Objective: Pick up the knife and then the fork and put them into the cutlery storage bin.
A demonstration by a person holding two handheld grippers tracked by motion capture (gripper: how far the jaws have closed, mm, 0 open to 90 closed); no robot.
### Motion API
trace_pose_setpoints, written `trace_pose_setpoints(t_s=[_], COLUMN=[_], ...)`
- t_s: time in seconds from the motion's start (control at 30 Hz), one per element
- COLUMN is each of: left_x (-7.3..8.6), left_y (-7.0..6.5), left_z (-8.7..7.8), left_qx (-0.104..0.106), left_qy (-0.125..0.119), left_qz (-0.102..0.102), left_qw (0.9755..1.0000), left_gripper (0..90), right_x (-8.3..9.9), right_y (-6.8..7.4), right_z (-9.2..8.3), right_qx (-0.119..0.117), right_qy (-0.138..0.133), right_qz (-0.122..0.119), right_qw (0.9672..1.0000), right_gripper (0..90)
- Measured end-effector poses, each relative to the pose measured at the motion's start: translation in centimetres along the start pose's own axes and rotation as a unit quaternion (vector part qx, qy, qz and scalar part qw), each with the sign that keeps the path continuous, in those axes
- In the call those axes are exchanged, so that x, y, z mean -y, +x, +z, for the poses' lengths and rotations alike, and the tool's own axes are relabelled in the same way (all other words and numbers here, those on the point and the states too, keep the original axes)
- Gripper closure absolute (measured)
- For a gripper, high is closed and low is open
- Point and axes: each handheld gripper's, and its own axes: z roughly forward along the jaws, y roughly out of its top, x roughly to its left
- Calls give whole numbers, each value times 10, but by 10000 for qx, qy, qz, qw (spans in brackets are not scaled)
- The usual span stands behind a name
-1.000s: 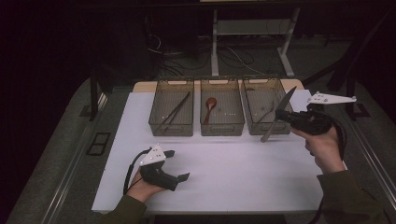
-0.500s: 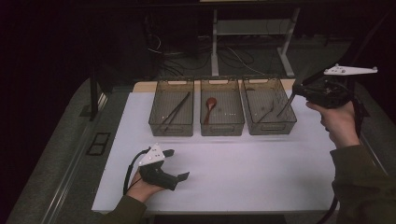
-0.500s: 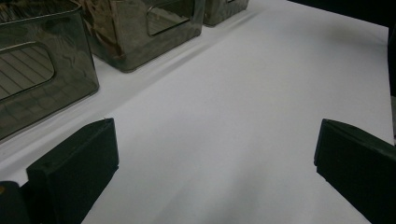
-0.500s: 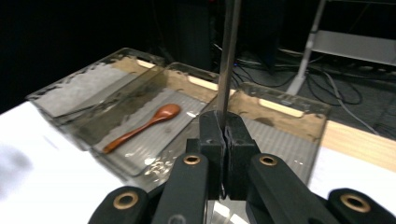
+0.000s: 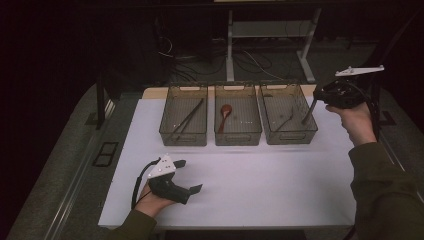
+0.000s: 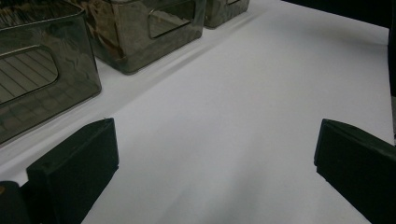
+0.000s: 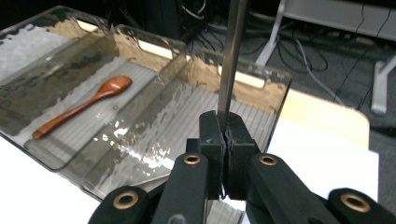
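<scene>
My right gripper point(image 7: 224, 140) is shut tight on a thin metal stick point(image 7: 232, 60). I think it is a piece of cutlery, but I cannot tell which kind. The two black jaws press on it from both sides with no gap left. In the right gripper view the stick goes straight up from the jaws and out past the top edge. In the high view I see the right gripper point(image 5: 320, 97) up in the air just past the right side of the right bin point(image 5: 288, 134), and the stick point(image 5: 308, 112) hangs down from it, slanting over that bin's right wall. I cannot tell if its tip touches the bin.

The right bin is one of three clear bins in a row on the white table point(image 5: 260, 185). The middle bin point(image 5: 237, 136) sits just left of it and has a wooden spoon point(image 5: 224, 115) lying inside. The left bin point(image 5: 184, 137) is one more over to the left and has long dark sticks point(image 5: 187, 119) in it.

My left gripper point(image 5: 187, 175) is well in front of the left bin, low by the table. Its jaws stand wide open with nothing between them, just bare white table, as I see in the left gripper view point(image 6: 215, 154).
</scene>
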Motion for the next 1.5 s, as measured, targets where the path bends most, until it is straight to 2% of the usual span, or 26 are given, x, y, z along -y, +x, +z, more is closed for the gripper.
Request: trace_pose_setpoints(t_s=[0.27, 0.43, 0.63, 0.83, 0.93, 1.07, 1.23, 1.43, 1.5], left_x=[0, 0, 0, 0, -1, -1, -1, -2, -2], left_y=[-1, -2, -2, -2, -2, -2, -3, -4, -4], left_z=[0, 1, 2, 2, 2, 2, 3, 3, 3], left_qx=[4, 14, 34, 42, 55, 79, 128, 164, 174], left_qy=[-5, 18, -3, -4, 7, 23, 33, 34, 33], left_qz=[5, 15, 14, 22, 24, 25, 53, 83, 92], left_qw=[10000, 10000, 10000, 10000, 10000, 10000, 9999, 9998, 9998], left_gripper=[0, 0, 0, 0, 0, 0, 0, 0, 0], right_x=[17, 26, 24, 20, 17, 12, 9, 17, 20], right_y=[-8, -11, -9, -4, -1, 5, 11, 12, 13], right_z=[11, 16, 25, 43, 54, 68, 84, 106, 110], right_qx=[113, 74, 67, 71, 74, 104, 106, 144, 130], right_qy=[503, 764, 652, 451, 444, 544, 646, 990, 977], right_qz=[-54, -91, -129, -292, -362, -511, -560, -442, -352], right_qw=[9987, 9970, 9978, 9985, 9983, 9972, 9963, 9940, 9945], right_gripper=[871, 871, 872, 874, 873, 872, 865, 862, 839])
